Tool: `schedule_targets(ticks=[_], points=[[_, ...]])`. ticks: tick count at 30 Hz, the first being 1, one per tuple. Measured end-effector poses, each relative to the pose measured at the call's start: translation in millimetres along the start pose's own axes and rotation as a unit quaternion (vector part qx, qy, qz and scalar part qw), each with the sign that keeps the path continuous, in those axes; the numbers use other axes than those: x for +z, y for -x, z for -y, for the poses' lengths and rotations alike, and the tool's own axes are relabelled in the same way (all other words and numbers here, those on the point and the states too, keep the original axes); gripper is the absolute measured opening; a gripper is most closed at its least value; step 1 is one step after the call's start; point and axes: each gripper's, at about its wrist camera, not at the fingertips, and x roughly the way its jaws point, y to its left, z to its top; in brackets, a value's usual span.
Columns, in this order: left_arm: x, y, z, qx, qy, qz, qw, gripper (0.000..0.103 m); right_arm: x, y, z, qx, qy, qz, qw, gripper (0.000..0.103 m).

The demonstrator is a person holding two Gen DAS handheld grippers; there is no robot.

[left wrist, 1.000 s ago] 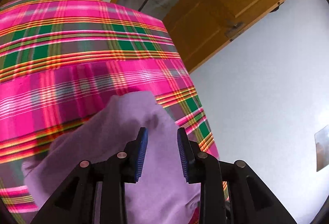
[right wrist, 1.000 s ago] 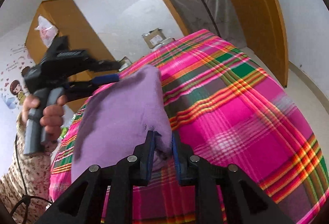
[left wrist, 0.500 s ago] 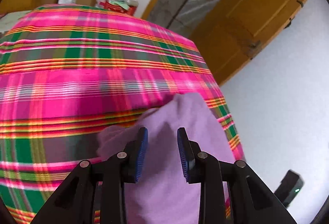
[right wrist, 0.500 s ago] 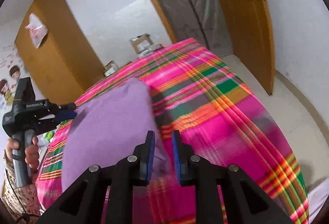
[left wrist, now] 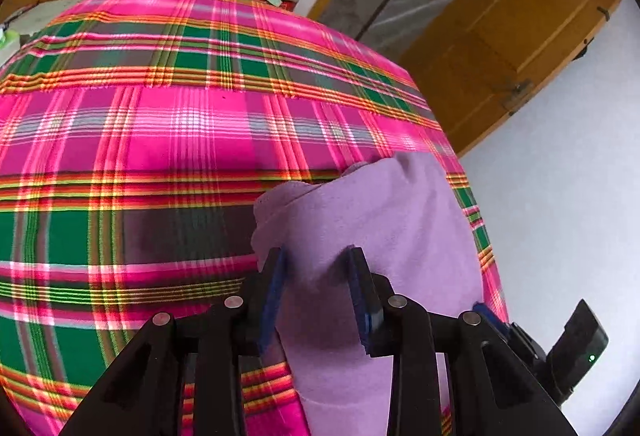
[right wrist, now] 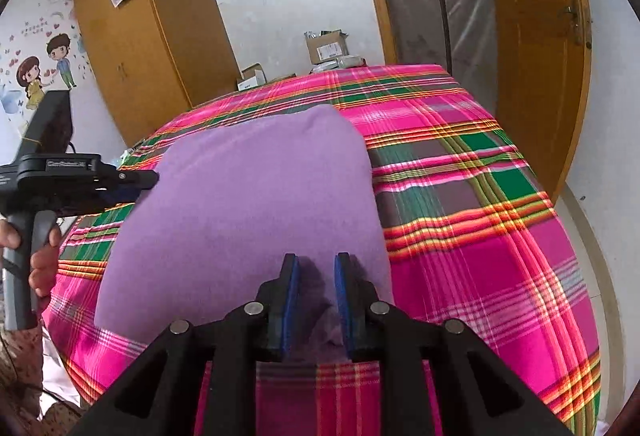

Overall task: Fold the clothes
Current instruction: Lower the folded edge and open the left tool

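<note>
**Purple garment held at two edges on the plaid bed**

At the bottom centre of the right wrist view, my right hand-held gripper (right wrist: 316, 272) is clenched on a bunched near edge of the purple garment (right wrist: 256, 203); cloth fills the narrow gap between the blue pads (right wrist: 289, 300). At the bottom centre of the left wrist view, my left hand-held gripper (left wrist: 318, 276) has its pads set wider, with purple cloth between them. I cannot tell whether the left pads are pressing the cloth or only straddling it.

The garment lies on the bed (right wrist: 480, 236), which is covered in a pink, green and orange plaid sheet. In the right wrist view the garment occupies the centre-left of the frame as one broad, smooth panel. At the left edge of that frame, my left hand (right wrist: 40, 256) holds the grey handle of the left hand-held gripper, whose tip touches the garment's left edge.

Beyond the bed, cardboard boxes (right wrist: 326, 45) sit at upper centre. A wooden wardrobe (right wrist: 152, 27) stands at upper left, and a wooden door (right wrist: 536, 47) at upper right.
</note>
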Motion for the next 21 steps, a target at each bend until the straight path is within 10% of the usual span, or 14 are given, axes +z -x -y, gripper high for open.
schedule_targets(ticks=[21], points=[[-15.4,6.2,-8.7,0.027,-0.017,0.024,0.9992,0.055,7.7,28.6,10.6,-0.047,0.023,-0.021,0.998,0.035]])
